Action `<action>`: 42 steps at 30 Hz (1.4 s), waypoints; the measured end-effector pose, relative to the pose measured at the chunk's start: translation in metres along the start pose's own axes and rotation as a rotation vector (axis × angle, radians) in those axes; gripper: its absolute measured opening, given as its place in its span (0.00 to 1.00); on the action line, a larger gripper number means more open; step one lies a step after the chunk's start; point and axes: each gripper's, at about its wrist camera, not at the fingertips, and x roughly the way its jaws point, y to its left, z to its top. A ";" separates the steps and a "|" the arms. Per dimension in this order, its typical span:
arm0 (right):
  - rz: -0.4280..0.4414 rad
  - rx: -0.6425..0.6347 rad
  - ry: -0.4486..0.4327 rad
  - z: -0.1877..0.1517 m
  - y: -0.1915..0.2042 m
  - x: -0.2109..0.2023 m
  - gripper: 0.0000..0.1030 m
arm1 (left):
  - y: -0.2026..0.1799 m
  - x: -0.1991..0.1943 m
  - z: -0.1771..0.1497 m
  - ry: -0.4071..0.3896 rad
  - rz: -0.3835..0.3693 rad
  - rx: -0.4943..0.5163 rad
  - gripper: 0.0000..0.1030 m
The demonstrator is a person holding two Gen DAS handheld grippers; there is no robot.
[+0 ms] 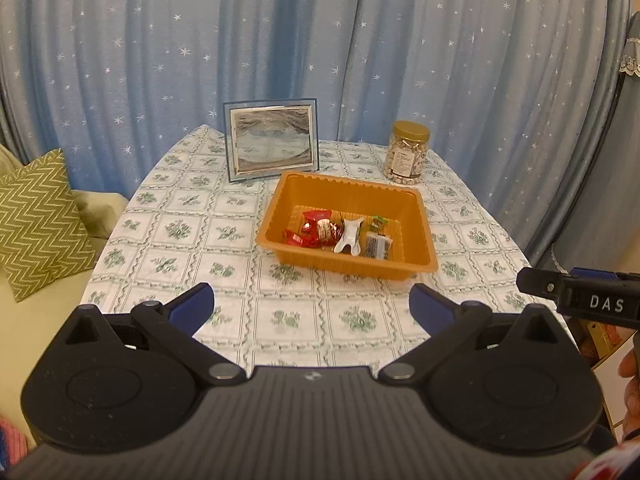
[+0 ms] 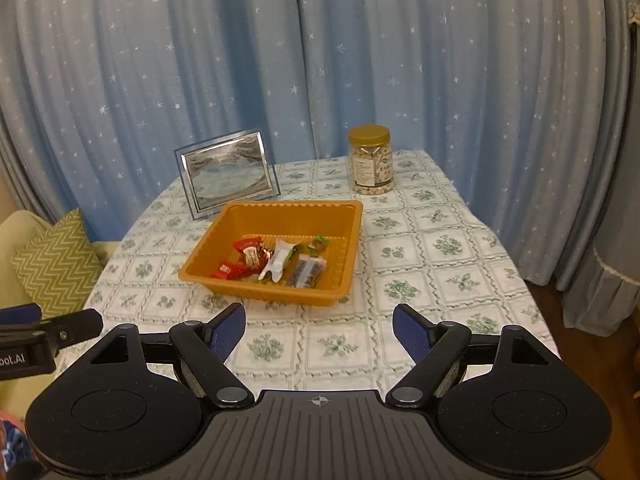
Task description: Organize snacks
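Left wrist view first: my left gripper (image 1: 311, 307) hangs over the near edge of the table (image 1: 192, 216), its blue pads (image 1: 191, 307) spread wide apart with nothing between them, only the floral cloth showing in the gap. At three o'clock the tip of my right gripper (image 1: 576, 294) pokes in from the side, and a bit of my hand (image 1: 631, 396) shows at four o'clock. From the right wrist view that right gripper (image 2: 319, 330) also stands apart and empty, pads parted over bare cloth. Just beyond both claws, at twelve o'clock, sits the orange tray (image 1: 396, 200), and all the snacks lie inside it on its floor: red wrappers (image 1: 316, 228) toward nine o'clock, a white packet (image 1: 349, 235) in the middle, a dark packet (image 1: 377, 246) and a small green candy (image 1: 379, 222) toward three o'clock. Past the tray, at eleven o'clock, a framed picture (image 1: 272, 140) stands upright, close behind the tray's far left corner. At one o'clock a clear jar with a gold lid (image 1: 408, 152) stands upright, apart from the tray. Farthest back hangs a blue starred curtain (image 1: 320, 40), and at nine o'clock a green zigzag cushion (image 1: 40, 220) rests on a pale seat beside the table.
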 end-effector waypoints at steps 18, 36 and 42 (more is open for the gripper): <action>0.012 -0.023 -0.008 -0.049 0.016 -0.076 0.78 | -0.006 -0.071 -0.049 -0.004 0.029 0.005 1.00; 0.028 -0.060 -0.013 -0.078 0.036 -0.118 0.78 | -0.012 -0.113 -0.072 -0.008 0.017 0.008 1.00; 0.025 -0.073 -0.009 -0.085 0.039 -0.126 0.78 | -0.012 -0.122 -0.076 -0.008 0.018 0.008 1.00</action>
